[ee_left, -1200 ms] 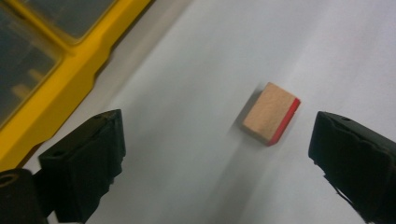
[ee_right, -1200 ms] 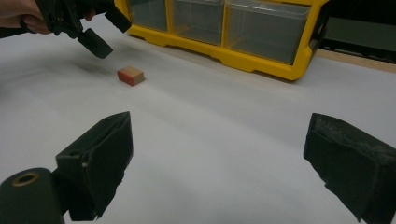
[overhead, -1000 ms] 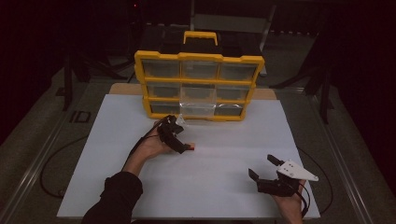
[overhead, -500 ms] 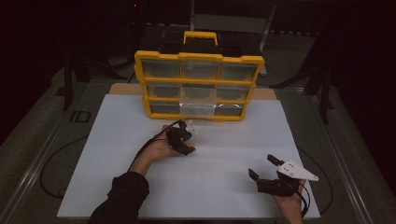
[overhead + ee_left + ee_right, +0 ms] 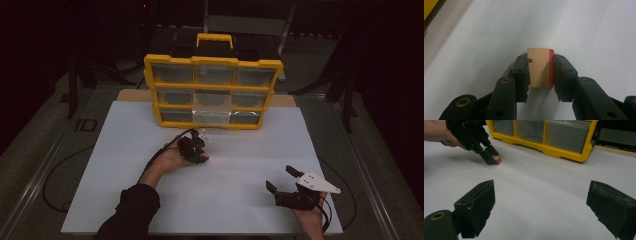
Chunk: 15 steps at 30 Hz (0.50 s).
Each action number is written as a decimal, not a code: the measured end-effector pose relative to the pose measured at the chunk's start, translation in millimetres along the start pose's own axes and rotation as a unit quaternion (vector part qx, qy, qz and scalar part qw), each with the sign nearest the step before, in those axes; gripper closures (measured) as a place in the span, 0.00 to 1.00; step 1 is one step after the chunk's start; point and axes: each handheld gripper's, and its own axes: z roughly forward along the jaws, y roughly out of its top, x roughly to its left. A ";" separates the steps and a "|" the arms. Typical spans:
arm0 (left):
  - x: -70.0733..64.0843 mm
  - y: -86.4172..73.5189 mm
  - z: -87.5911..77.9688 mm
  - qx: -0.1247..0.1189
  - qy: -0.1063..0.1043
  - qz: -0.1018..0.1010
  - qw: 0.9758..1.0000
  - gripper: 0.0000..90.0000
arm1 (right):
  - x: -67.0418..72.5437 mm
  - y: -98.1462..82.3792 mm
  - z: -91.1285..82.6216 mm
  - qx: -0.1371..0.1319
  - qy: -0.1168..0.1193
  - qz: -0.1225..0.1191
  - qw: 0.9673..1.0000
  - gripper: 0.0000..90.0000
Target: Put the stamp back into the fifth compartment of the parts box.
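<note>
On the white table [image 5: 235, 200], the left gripper [image 5: 540, 71] has just been closing and now its jaws are clamped on a small wooden block [image 5: 539, 67] with one red face — the block sits squarely between the two black pads, pressed from both sides. In the high view that gripper [image 5: 200, 155] lies a little left of the table's centre, at about 6 o'clock from the yellow drawer box [image 5: 212, 92] and near its bottom row of clear drawers. In the right gripper view the left gripper [image 5: 492, 158] shows at about 11 o'clock, tilted down, with the block [image 5: 497, 158] resting on the table surface at its tip.

The right gripper [image 5: 282, 180] sits at about 4 o'clock from the left one, well apart from it, near the table's front right corner. Its jaws are spread wide with nothing between them — in its own view [image 5: 541, 202] bare white table shows in the gap. The drawer box stands upright at the table's far edge, its handle on top.
</note>
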 end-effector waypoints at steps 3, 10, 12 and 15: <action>0.4 0.4 -3.5 -0.004 0.002 -0.002 1.000 0.74 | 0.0 -0.1 0.3 0.001 0.001 -0.002 1.000 0.09; -0.3 0.2 -8.7 -0.002 0.008 -0.001 1.000 0.74 | 0.1 0.0 -0.2 0.000 0.000 0.000 1.000 0.09; -1.1 0.6 -9.7 -0.004 0.009 0.000 1.000 0.74 | 0.1 0.0 -0.3 0.000 0.000 0.000 1.000 0.09; -3.4 1.3 -13.1 -0.007 0.010 0.003 1.000 0.74 | 0.2 0.2 -0.9 0.000 0.000 0.001 1.000 0.09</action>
